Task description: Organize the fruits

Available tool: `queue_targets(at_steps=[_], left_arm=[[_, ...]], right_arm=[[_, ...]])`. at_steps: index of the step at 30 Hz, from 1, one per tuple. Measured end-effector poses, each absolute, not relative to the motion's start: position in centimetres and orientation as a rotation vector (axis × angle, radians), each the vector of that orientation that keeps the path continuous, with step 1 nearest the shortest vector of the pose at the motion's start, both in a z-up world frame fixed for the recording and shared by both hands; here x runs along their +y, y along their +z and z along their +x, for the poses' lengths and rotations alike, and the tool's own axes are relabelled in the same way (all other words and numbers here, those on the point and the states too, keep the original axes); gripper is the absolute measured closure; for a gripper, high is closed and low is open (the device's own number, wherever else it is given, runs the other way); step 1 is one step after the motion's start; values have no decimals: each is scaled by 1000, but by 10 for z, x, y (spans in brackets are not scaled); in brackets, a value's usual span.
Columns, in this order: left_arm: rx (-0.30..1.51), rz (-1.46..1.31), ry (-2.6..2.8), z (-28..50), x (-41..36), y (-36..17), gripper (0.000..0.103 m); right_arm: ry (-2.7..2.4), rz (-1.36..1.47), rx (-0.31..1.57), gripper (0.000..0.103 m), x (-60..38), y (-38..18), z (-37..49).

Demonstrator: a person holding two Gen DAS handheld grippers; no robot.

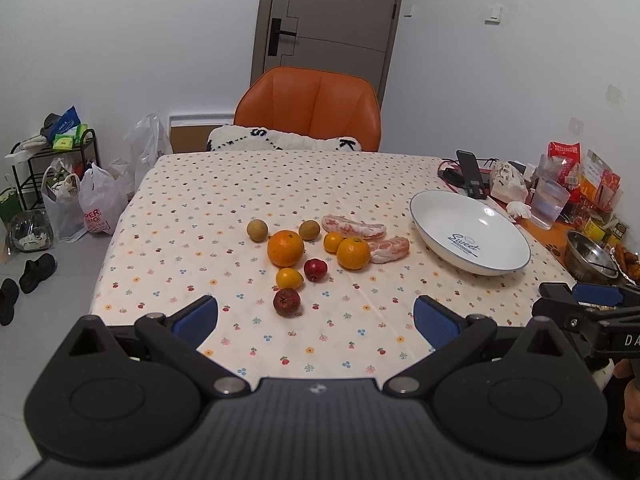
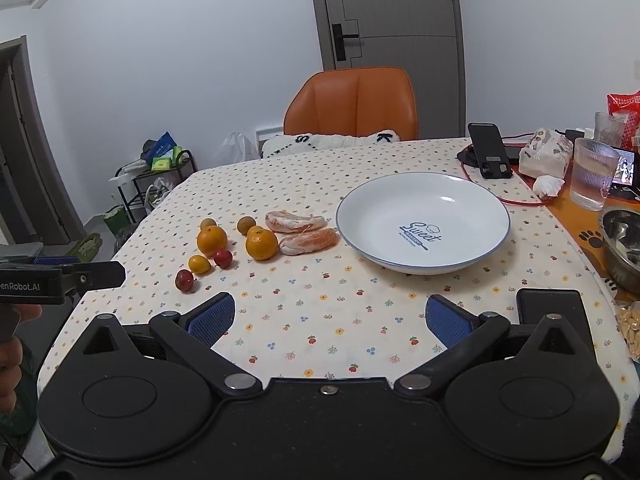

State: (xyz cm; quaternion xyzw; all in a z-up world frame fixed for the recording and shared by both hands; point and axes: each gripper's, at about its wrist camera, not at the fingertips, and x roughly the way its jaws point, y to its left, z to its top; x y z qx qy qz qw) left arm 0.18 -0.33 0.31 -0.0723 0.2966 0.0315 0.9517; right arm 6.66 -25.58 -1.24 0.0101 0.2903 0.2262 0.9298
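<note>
Both tongs hover over the near edge of the bench [image 1: 180,208], each spread wide and holding nothing. Just ahead of the left tongs [image 1: 316,316] lies a dark red fruit [image 1: 286,301]; beyond it cluster the other fruits, among them a large orange [image 1: 285,247] and peeled citrus segments [image 1: 354,227]. Farther ahead of the right tongs [image 2: 330,318], right of the fruit, sits the white plate [image 2: 423,222], bare.
</note>
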Motion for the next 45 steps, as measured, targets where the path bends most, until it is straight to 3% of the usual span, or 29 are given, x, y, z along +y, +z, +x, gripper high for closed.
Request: queue_targets(at_steps=[45], left_arm=[[650, -157, 47, 32, 16, -14, 0]], right_arm=[[505, 42, 627, 0, -242, -18, 105]])
